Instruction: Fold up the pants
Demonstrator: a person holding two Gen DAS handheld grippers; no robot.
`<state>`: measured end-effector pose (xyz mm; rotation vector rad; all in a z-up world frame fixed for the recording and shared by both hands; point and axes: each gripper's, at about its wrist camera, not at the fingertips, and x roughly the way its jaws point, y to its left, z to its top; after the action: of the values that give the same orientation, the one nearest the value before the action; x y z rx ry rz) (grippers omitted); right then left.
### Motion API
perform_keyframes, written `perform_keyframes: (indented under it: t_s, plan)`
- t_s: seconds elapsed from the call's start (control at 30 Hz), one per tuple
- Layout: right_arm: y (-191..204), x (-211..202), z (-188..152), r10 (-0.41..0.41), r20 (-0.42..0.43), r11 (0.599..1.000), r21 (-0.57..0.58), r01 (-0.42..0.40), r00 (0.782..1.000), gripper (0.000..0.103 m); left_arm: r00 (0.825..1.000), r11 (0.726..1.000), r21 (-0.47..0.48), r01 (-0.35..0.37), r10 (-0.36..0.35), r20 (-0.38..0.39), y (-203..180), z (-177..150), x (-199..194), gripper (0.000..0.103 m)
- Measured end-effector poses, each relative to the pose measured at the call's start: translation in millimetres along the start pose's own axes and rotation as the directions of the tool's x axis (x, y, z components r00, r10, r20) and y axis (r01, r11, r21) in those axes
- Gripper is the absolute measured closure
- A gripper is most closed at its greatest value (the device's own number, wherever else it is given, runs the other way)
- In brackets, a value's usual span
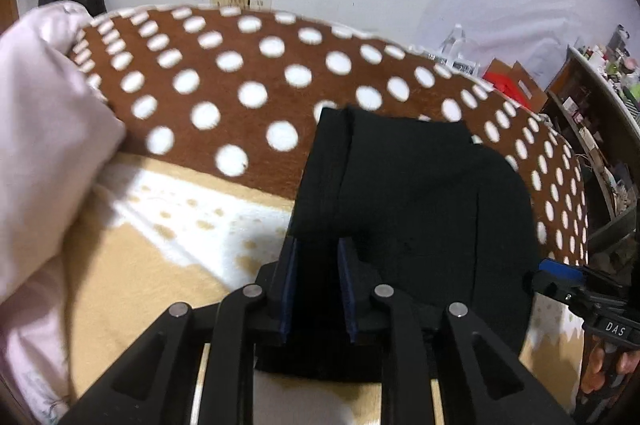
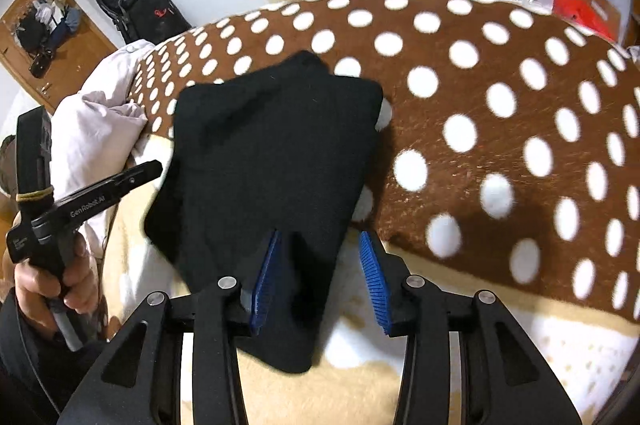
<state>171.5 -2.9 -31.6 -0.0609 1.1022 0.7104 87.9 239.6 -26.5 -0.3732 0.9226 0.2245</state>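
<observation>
I am looking down on a bed under a brown blanket (image 2: 460,153) with white dots, cream toward the near edge, and a pale pink duvet (image 1: 44,145) is bunching at its left side. The black pants (image 2: 264,161) are lying on the blanket, already folded into a compact, roughly rectangular packet straddling the line where brown meets cream. Its long axis is running from me toward the wall, leaning a little to the left in the right wrist view.

My right gripper (image 2: 320,277) is sitting over the packet's near end with its blue pads spread wide; the left pad is over black cloth, the right one just off the packet's right edge, above the cream. It is gripping nothing. My left gripper (image 1: 318,281) is standing narrowly parted, its dark pads flanking the near left corner of the packet; I cannot tell whether cloth is actually caught between them. In the right wrist view it is hovering just left of the pants.

Both tools are at the near end, so I judge the next fold or smoothing would run away from me, along that axis.

Readable writing: "GenRobot AI" on the left tool's arm, "DAS" on the right tool.
</observation>
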Motion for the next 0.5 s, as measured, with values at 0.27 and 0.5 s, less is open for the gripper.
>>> perform_keyframes:
  t_s: [0.27,0.5]
  plan:
    - [22,15,-35,-0.002,-0.086,0.995,-0.095,-0.007,0.996,0.061,0.996,0.993,0.076,0.091,-0.089,-0.031,-38,-37,-19,0.081]
    - [12,19,-41,-0.045,-0.136,0.995,-0.094,0.032,0.99,0.061,0.995,0.996,0.081,0.032,-0.024,-0.096,-38,-49,7,0.081]
